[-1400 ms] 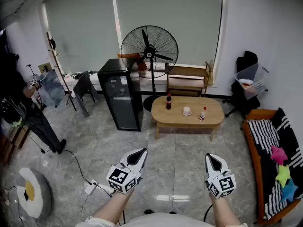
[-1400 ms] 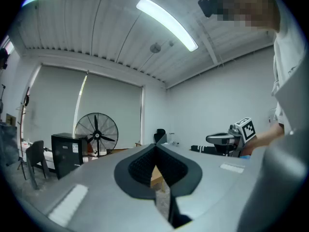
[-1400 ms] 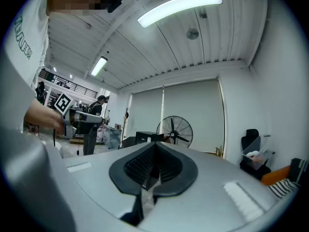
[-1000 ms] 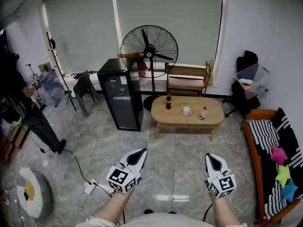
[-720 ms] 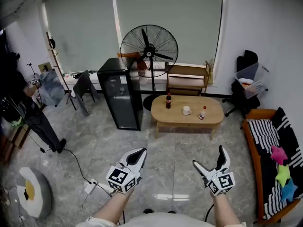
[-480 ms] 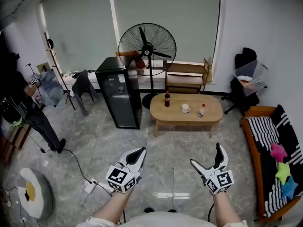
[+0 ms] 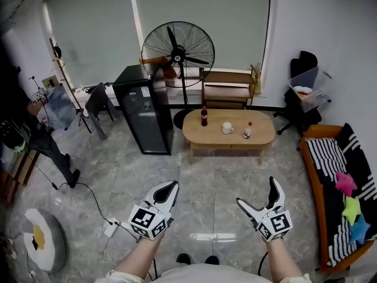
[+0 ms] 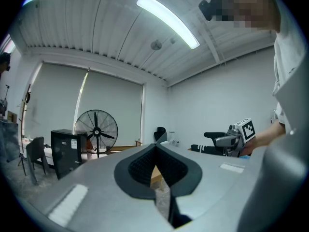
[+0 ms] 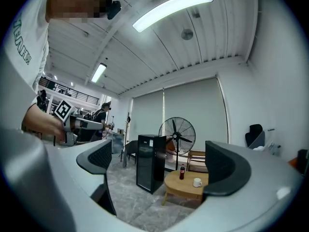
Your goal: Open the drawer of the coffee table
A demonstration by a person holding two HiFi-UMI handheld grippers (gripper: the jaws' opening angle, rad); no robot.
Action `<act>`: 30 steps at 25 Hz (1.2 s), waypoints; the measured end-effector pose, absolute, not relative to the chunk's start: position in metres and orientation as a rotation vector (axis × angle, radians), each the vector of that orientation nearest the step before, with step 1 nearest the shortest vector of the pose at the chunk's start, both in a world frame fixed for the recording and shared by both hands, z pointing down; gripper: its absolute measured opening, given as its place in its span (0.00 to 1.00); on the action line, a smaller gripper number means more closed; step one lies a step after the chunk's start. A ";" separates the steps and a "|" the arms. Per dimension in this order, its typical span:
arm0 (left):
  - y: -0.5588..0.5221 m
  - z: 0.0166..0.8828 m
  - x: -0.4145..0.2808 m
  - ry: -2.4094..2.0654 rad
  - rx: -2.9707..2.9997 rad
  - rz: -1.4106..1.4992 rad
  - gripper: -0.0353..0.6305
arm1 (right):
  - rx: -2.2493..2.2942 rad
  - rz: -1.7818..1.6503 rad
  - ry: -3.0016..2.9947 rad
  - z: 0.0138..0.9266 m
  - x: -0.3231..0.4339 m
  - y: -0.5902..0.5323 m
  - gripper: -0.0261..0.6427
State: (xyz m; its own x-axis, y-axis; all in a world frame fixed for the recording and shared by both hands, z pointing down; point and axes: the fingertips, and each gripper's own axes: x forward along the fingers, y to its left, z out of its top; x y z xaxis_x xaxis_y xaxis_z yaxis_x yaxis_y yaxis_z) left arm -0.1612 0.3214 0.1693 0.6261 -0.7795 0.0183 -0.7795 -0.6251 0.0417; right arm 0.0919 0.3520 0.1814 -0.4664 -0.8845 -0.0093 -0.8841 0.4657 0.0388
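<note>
Left gripper [image 7: 171,186]: smooth grey shell, marker cube at the back, dark ribbed fingers [image 8: 140,168] pressed together, nothing between them.

Right gripper [image 7: 256,191]: same build, fingers just swung as wide apart as seen, empty; only room in the gap.

Both held level over glossy grey marbled floor [image 7: 206,175], well apart from the counter [image 7: 262,135].

Counter: low oval coffee table, pale wood, rounded ends, slim legs. Drawer [image 7: 231,150] in the front apron, looking flush and closed; handle too small to make out.

On top: dark cola bottle [image 7: 204,116] upright near the far left edge; white mug [image 7: 227,128] about the middle; small red-capped bottle [image 7: 248,131] just right of the mug.

Beyond the left end: boxy black fridge [image 7: 141,108] and round wire-caged pedestal fan [image 7: 178,47].
</note>
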 end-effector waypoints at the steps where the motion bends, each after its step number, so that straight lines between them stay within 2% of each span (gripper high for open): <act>1: 0.321 0.170 -0.157 -1.342 2.789 -0.003 0.05 | 1.611 -0.059 -2.678 0.183 0.096 0.352 0.92; 9: 0.323 0.182 -0.136 -1.408 2.751 0.021 0.05 | 1.561 -0.068 -2.710 0.188 0.126 0.350 0.92; 16: 0.298 0.193 -0.151 -1.443 2.715 0.052 0.05 | 1.547 -0.056 -2.727 0.196 0.119 0.322 0.92; 30: 0.138 0.217 -0.204 -1.336 2.720 0.001 0.05 | 1.584 -0.031 -2.631 0.207 0.059 0.179 0.92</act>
State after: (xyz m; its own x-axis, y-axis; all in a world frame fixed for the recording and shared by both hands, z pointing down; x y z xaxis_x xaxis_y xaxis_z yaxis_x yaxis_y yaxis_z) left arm -0.2045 0.1382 0.2169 0.6127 -0.7887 0.0496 -0.7888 -0.6066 0.0993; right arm 0.0586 0.1794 0.2068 -0.4663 -0.8832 0.0498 -0.8818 0.4686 0.0538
